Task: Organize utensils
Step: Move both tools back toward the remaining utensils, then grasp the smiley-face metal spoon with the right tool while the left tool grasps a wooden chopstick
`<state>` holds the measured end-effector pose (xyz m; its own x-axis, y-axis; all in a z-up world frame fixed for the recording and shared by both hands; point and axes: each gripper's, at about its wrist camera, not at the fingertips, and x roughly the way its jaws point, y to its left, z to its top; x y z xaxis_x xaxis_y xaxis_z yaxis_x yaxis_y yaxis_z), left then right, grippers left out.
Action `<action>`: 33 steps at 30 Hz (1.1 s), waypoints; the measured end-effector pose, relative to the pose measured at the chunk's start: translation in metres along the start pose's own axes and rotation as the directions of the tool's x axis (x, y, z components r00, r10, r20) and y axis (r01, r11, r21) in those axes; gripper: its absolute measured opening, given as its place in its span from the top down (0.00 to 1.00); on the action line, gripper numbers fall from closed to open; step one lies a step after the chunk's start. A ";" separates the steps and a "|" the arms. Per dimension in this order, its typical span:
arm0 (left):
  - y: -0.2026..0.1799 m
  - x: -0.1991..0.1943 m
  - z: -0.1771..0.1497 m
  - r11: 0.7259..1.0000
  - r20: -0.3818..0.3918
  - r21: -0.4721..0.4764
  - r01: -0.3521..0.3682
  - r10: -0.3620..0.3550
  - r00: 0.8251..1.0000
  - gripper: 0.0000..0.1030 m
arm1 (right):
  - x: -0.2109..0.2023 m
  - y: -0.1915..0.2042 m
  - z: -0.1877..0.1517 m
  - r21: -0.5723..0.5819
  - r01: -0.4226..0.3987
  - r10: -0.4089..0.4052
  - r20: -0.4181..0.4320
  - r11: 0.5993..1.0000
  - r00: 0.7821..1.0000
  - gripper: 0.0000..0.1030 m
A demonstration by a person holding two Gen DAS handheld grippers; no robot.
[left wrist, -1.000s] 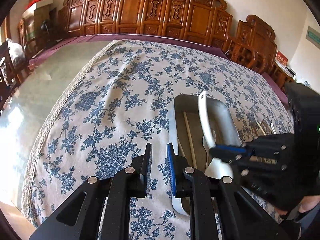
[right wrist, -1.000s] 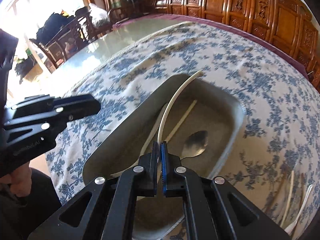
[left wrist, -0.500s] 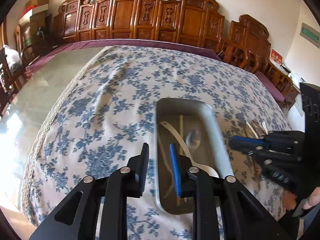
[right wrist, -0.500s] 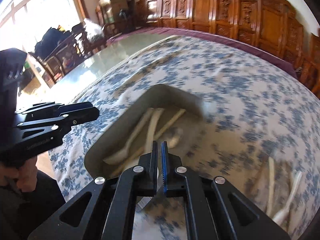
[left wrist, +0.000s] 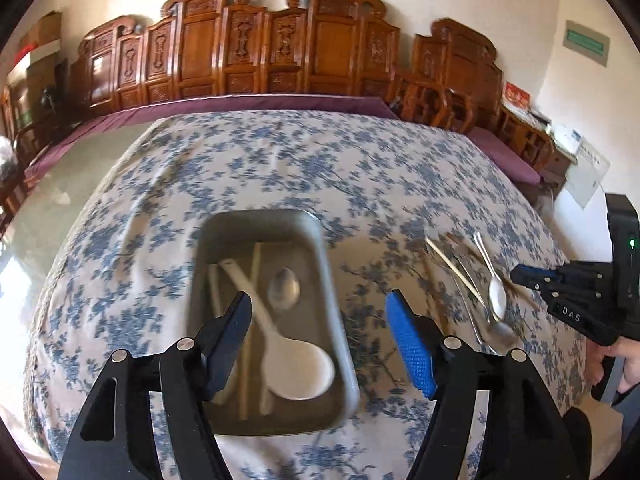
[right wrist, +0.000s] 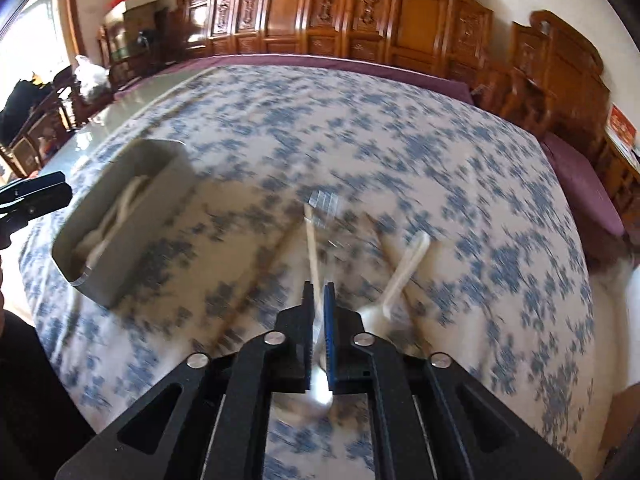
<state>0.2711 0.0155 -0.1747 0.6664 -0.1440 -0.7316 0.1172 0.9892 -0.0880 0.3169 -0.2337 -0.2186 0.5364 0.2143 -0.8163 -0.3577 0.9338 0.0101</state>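
1. Utensils sit in two groups on the floral tablecloth (left wrist: 280,168): some in the grey metal tray (left wrist: 336,320), the rest loose on the cloth to its right.
2. Tray sits toward the near edge of the table, left of the loose pile. In it: white ladle-like spoon (left wrist: 294,368), bowl at the tray's near end; metal spoon (left wrist: 284,290) toward the far right of the tray floor; pale chopsticks (left wrist: 255,264) lying lengthwise.
3. Left gripper (left wrist: 318,334) hovers over the tray's near right part, jaws well apart with nothing between them; they have just been opening.
4. Loose pile near the table's right edge, left wrist view: a metal spoon (left wrist: 497,294), a pale chopstick (left wrist: 452,266) and more thin pieces too blurred to name.
5. Right wrist view: a pale stick (right wrist: 312,248) runs away from the gripper along the cloth, a white plastic spoon (right wrist: 404,270) lies just right of it. Heavy blur.
6. Right gripper (right wrist: 319,308) is over the loose pile, jaws nearly together with a narrow gap, just opened slightly. The pale stick shows through the gap; cannot tell if the pads touch it.
7. Carved wooden chairs (right wrist: 408,12) line the far side of the table.
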 end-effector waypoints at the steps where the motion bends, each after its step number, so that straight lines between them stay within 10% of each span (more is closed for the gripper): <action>1: -0.006 0.003 -0.001 1.000 -0.011 0.009 0.004 -0.004 1.000 0.35 | 0.002 -0.002 -0.003 0.005 0.003 -0.003 -0.001 1.000 1.000 0.84; 20: -0.054 0.037 -0.017 0.998 -0.091 0.018 0.063 -0.062 0.994 0.35 | 0.066 -0.005 -0.009 0.053 -0.041 0.047 -0.119 0.998 0.992 0.83; 33: -0.061 0.044 -0.020 0.997 -0.110 0.045 0.063 -0.058 0.992 0.35 | 0.042 -0.002 -0.011 0.051 -0.072 0.074 -0.055 0.996 0.996 0.93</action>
<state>0.2786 -0.0507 -0.2152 0.5731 -0.1974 -0.7953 0.1926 0.9758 -0.1034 0.3320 -0.2297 -0.2588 0.4657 0.2673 -0.8436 -0.3555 0.9295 0.0982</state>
